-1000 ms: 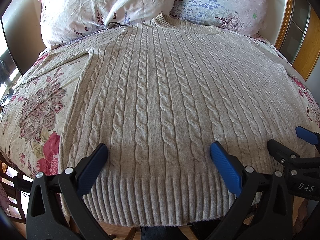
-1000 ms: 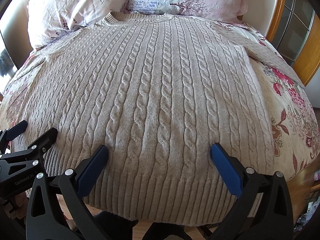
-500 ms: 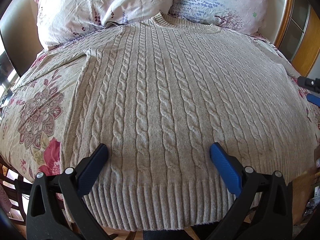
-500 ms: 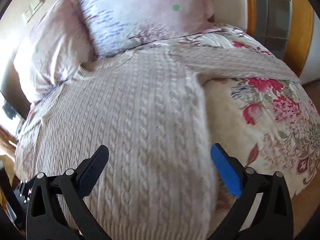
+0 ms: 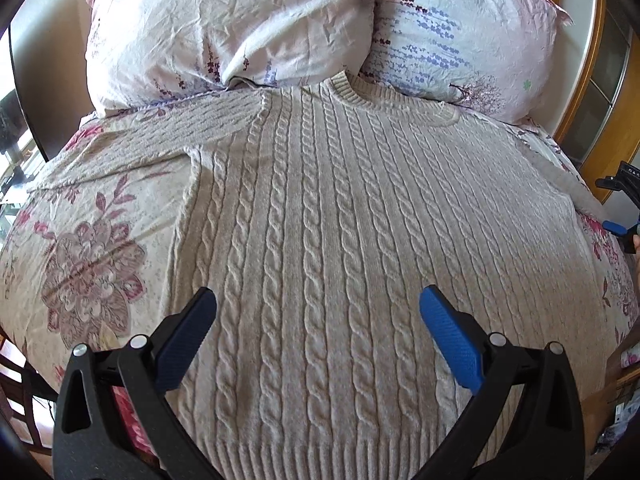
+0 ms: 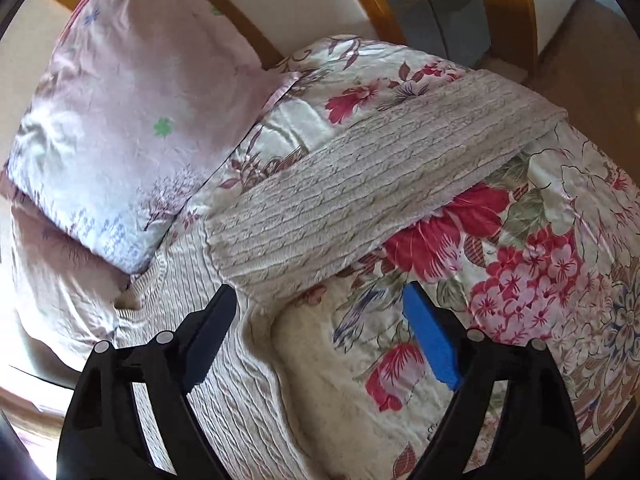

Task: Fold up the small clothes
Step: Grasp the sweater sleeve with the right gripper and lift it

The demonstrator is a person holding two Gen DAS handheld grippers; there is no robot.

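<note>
- Bed covered by a floral spread with red and pink blooms, filling both views; wooden frame at the far right edge of the left view.
- Sweater, beige cable-knit, spread flat face-up over the middle of the bed, collar toward the pillows, ribbed hem nearest the left camera.
- In the right view, sweater body at lower left, running off the bottom edge.
- Two pillows at the head of the bed: left pillow pinkish-white with small sprigs, right pillow with blue flower rows; collar touching the seam between them.
- In the right view, only one pillow in plain sight, blurred, beside the shoulder of the sweater.
- Right sleeve laid out straight and diagonal across the spread, cuff end near the bed's edge.
- Left sleeve stretched out sideways below the left pillow, lying flat.
- Left gripper poised above the lower body of the sweater, jaws wide apart, nothing between them.
- Right gripper above the armpit area, jaws wide apart and empty; dark finger over the knit near the sleeve's root, blue finger over the bare spread.
- Right gripper also glimpsed at the far right edge of the left view, beside the bed.
</note>
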